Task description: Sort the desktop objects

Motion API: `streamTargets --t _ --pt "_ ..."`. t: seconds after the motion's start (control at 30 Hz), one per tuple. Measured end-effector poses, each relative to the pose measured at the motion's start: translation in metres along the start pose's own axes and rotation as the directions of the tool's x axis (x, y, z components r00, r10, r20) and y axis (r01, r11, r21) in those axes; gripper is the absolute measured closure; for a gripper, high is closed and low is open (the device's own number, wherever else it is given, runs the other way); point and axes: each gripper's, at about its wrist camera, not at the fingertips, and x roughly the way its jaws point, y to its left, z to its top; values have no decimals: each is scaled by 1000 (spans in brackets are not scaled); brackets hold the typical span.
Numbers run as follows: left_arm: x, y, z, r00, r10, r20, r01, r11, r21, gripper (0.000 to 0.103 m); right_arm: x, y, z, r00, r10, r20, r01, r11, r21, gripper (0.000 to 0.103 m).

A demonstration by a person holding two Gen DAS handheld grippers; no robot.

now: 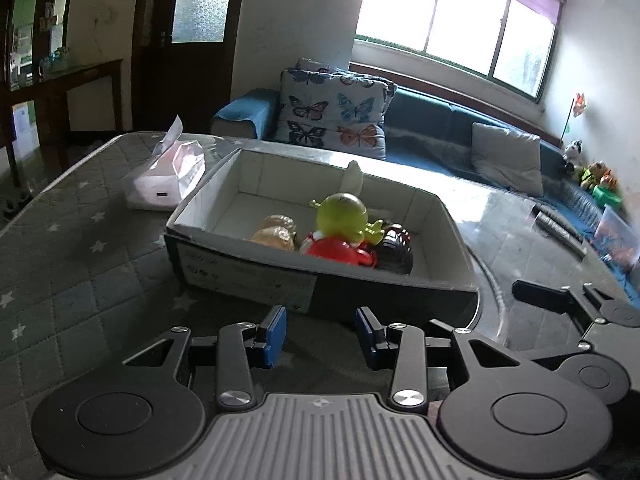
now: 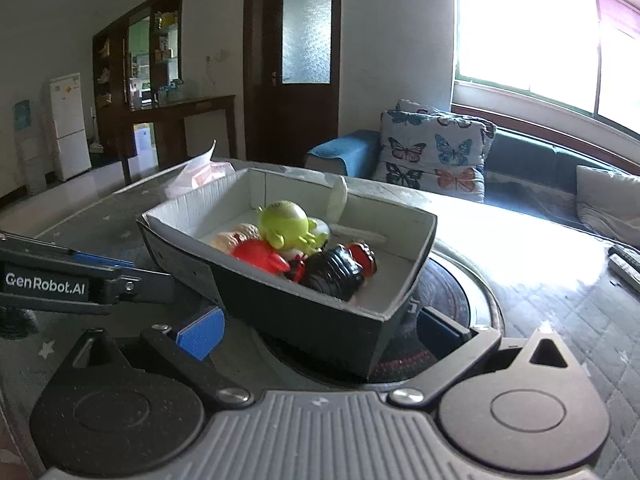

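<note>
The sorting looks close to done: the toys are already gathered in the open cardboard box (image 1: 320, 240), which sits on the counter (image 1: 80, 240), partly over a dark round plate (image 2: 460, 300) set into the surface. Inside lie a green alien figure (image 1: 342, 212), a red toy (image 1: 336, 250), a black toy with red markings (image 1: 396, 248) and a tan, rounded piece (image 1: 276, 232), all crowded toward the box's near right end.

The left gripper (image 1: 320, 330) hangs just short of the box's near wall, its blue-padded fingers (image 1: 276, 332) apart and holding nothing. The right gripper (image 2: 320, 330) has its fingers (image 2: 202, 332) spread wide on either side of the box's near corner, not yet pressing on it; whether they touch the card I cannot tell.

My reading is that the step in hand is handling the box itself. Closing on the corner would call for a firm, level pinch, since the load sits to one end and could tip it.

The box's long axis runs from near right to far left, toward a tissue pack (image 1: 168, 176) beyond its far end. The alien stands upright; which way it faces I cannot tell.
</note>
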Motion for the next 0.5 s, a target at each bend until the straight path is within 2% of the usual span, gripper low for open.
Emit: streamTargets --t 0.5 --pt "1 0 -21 995 96 -23 -95 995 40 62 -11 4 -18 996 -86 -9 86 996 -4 0"
